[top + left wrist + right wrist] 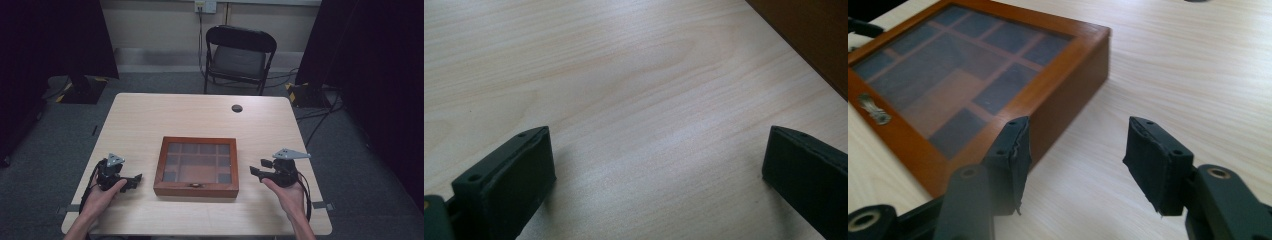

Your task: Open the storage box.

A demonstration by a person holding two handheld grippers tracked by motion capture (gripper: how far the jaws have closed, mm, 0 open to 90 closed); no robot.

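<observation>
While the wooden box [196, 167] lies shut on the counter [150, 115], left tongs [136, 178] and right tongs [256, 171] flank it, both open and empty.

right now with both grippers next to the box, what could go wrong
The wooden box is shut, its clasp at the front edge. The right gripper, open and empty, points at a corner and could shove the box sideways. The glass lid may scratch under hard jaws. The left gripper is open over bare table.
</observation>
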